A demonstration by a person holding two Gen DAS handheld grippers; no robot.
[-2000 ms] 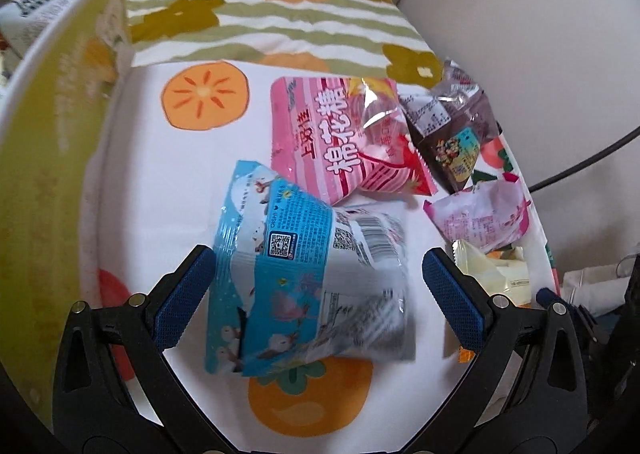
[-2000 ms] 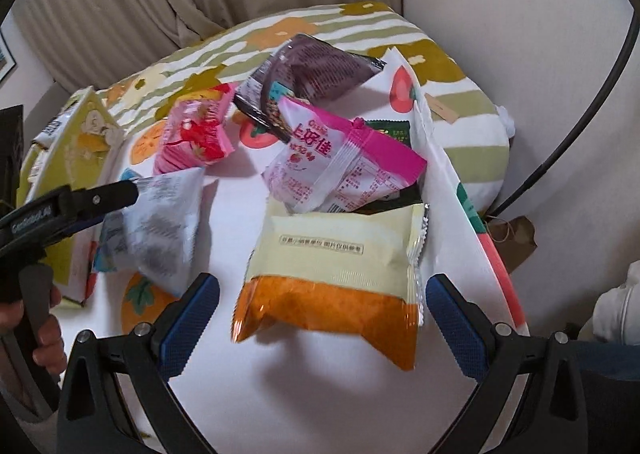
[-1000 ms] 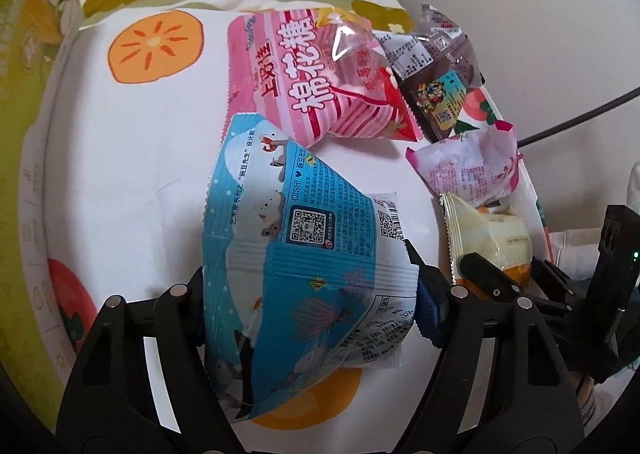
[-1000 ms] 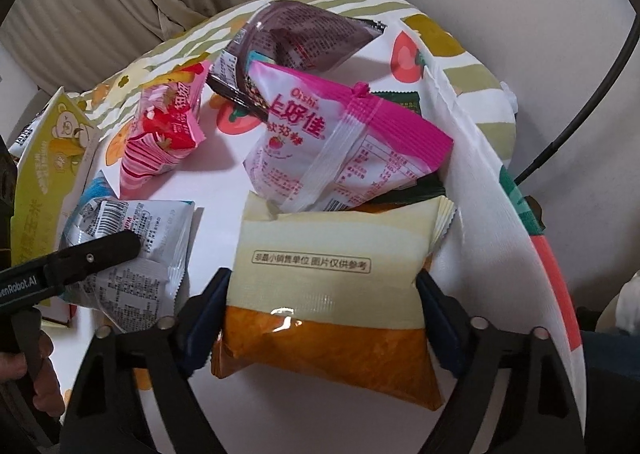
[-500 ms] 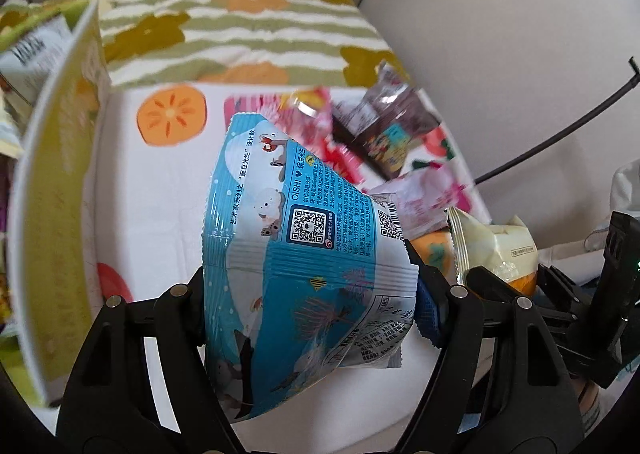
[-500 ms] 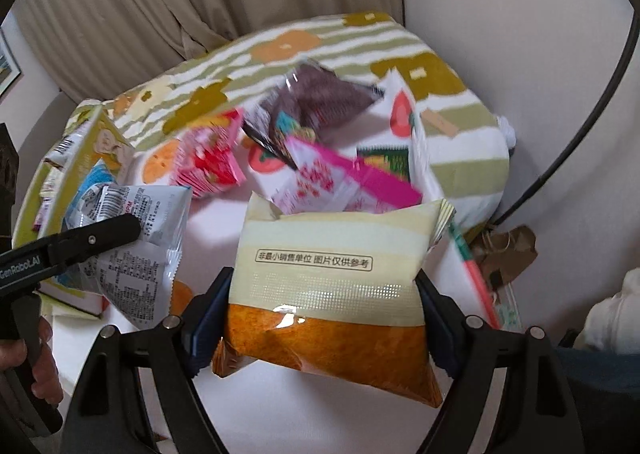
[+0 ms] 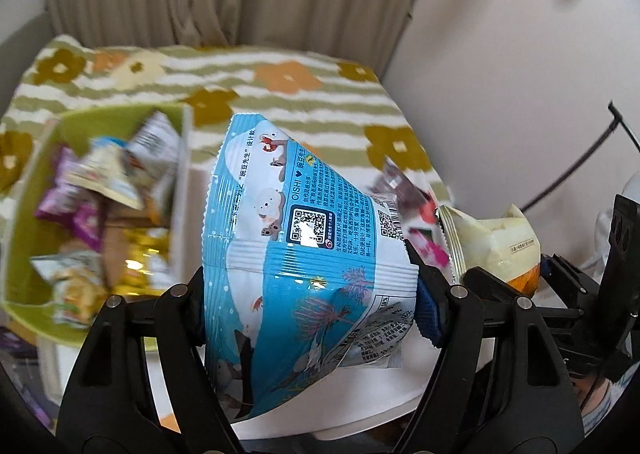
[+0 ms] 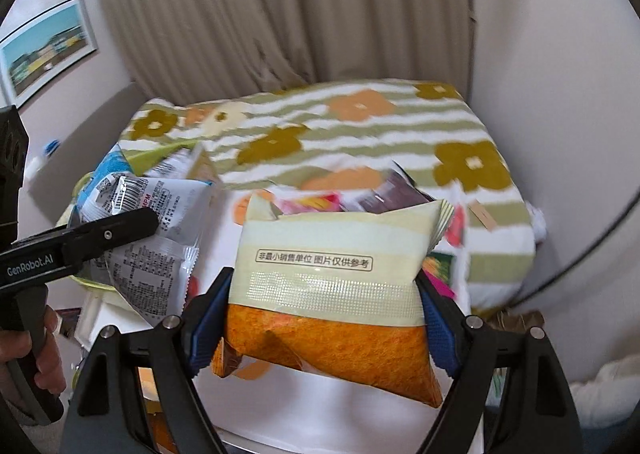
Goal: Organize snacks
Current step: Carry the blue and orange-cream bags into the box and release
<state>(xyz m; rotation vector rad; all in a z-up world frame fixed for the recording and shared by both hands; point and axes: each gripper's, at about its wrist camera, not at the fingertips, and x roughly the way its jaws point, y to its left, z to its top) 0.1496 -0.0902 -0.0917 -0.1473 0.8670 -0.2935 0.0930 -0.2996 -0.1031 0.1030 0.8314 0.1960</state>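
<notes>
My left gripper (image 7: 310,306) is shut on a blue and white snack bag (image 7: 296,254) and holds it in the air above the table. The bag also shows in the right wrist view (image 8: 156,238), with the left gripper (image 8: 112,230) clamped on it. My right gripper (image 8: 324,328) is shut on a cream and orange snack bag (image 8: 332,278), lifted off the table; it also shows in the left wrist view (image 7: 496,246). A green box (image 7: 24,189) with several snack packs inside stands at the left.
Pink and dark purple snack packs (image 8: 368,197) lie on the white fruit-print tablecloth (image 8: 328,402) behind the held bags. A green striped flower-print cover (image 8: 360,125) lies at the back. Curtains and a wall stand behind. A black cable (image 7: 576,165) hangs at the right.
Both grippers have closed on their bags and lifted them off the table. The left gripper has swung left, so the green box's inside is now in view.
</notes>
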